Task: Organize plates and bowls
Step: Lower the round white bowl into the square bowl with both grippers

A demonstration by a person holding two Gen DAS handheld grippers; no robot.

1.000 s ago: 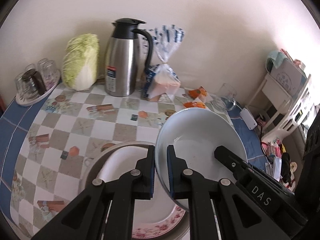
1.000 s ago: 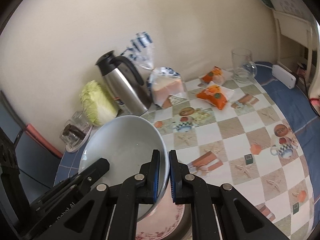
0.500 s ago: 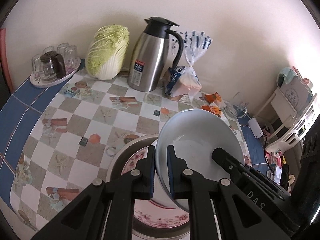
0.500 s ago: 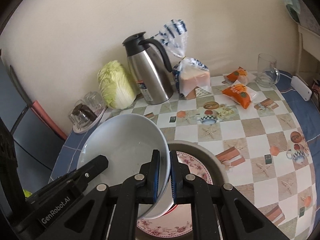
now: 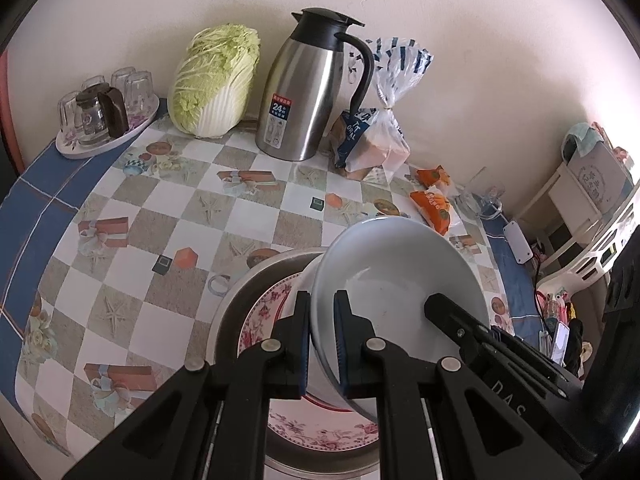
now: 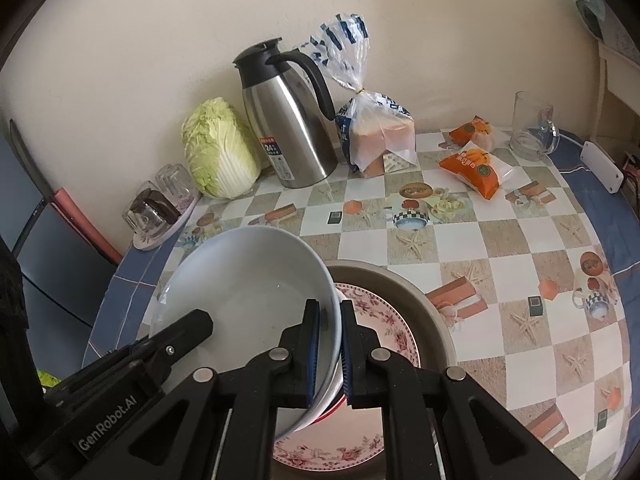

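White ceramic bowl (image 5: 396,276) held tilted above a floral-rimmed plate (image 5: 320,428), which lies inside a grey metal basin (image 5: 240,292) at lower centre of both views. Left tongs (image 5: 322,344) pinching the bowl's rim on one side; right tongs (image 6: 330,350) pinching the opposite rim, one pad inside the bowl (image 6: 244,292) and one outside. Each pair of tongs also shows as a black arm reaching into the other view. A red-edged piece of crockery shows just beneath the bowl in the right wrist view; contact between them cannot be told.

Checked oilcloth tabletop (image 5: 132,240) with blue border. Along the wall, upper half of frame: tray of upturned glasses (image 5: 100,120) at left, napa cabbage (image 5: 212,84), steel thermal carafe (image 5: 308,88), bagged sliced bread (image 5: 376,140). To the right of these: two orange snack packets (image 6: 474,168) and a clear glass mug (image 6: 532,128).
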